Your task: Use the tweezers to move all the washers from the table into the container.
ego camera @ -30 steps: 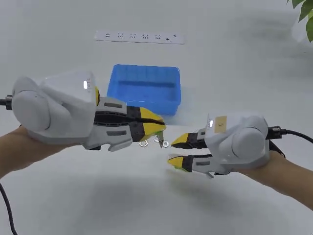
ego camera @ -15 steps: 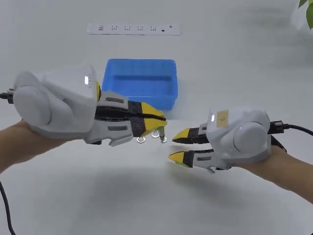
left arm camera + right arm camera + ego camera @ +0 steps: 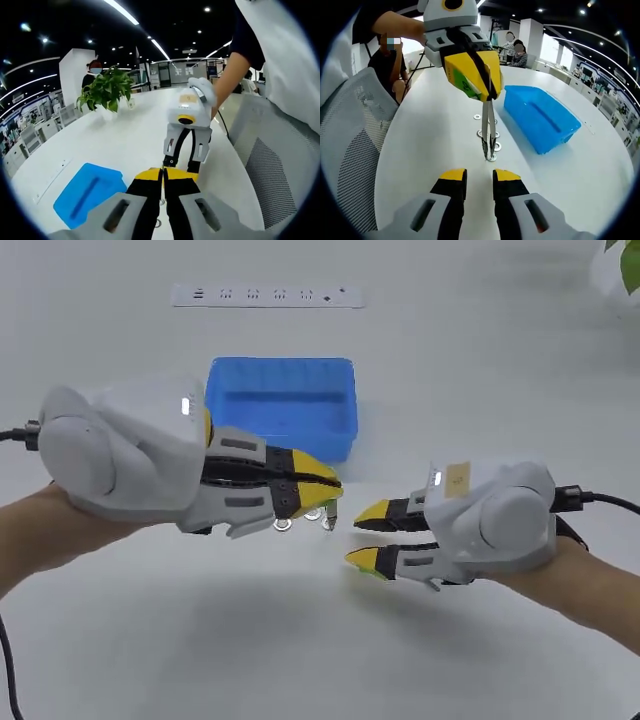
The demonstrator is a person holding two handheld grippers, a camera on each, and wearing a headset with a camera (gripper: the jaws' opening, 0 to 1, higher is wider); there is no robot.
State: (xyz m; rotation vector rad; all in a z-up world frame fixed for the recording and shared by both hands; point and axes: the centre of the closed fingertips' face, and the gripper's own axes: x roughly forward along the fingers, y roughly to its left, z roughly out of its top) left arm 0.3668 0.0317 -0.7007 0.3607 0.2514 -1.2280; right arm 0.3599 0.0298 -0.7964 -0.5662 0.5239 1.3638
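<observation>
left gripper (image 3: 333, 488): its two yellow fingers are shut tight on the tweezers (image 3: 488, 127) and hold them by the top end.
tweezers: they hang down from the left fingers. The thin tips reach the table (image 3: 300, 640).
washers (image 3: 481, 133): four little rings lie on the table in a row, under the left fingers and out in front of the right fingers.
nearest washer (image 3: 491, 158): the tweezers' tips are right at it. I cannot tell if they grip it.
right gripper (image 3: 367, 536): its fingers are apart and hold nothing. They point at the left fingers, near them.
container (image 3: 280, 405): a blue tub on the table, past the left fingers and apart from the washers.
</observation>
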